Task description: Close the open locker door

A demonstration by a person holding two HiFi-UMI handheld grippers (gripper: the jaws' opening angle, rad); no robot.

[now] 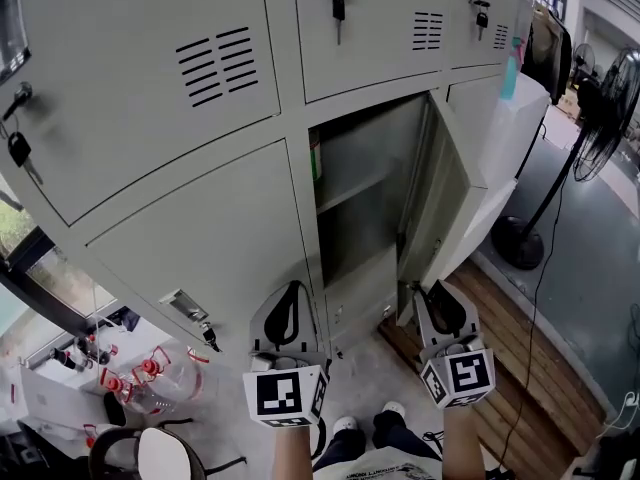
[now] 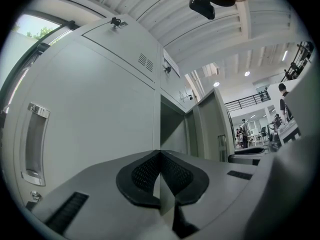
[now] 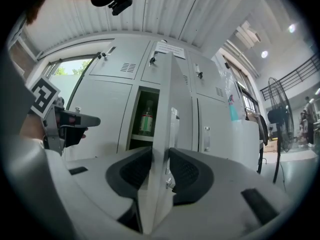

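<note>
Straddling the free edge of the open locker door [image 1: 437,193] with the right gripper [image 1: 441,304], jaws parted, one on each face of the panel, not clamped. Holding the left gripper [image 1: 290,315] just beside, jaws shut on nothing, facing the closed locker front [image 1: 200,258]. Swung out at the right edge of its compartment [image 1: 355,198], with a green bottle [image 3: 146,118] on the shelf inside

A black pedestal fan [image 1: 608,103] (far right) stands near a wooden pallet [image 1: 520,340].
</note>
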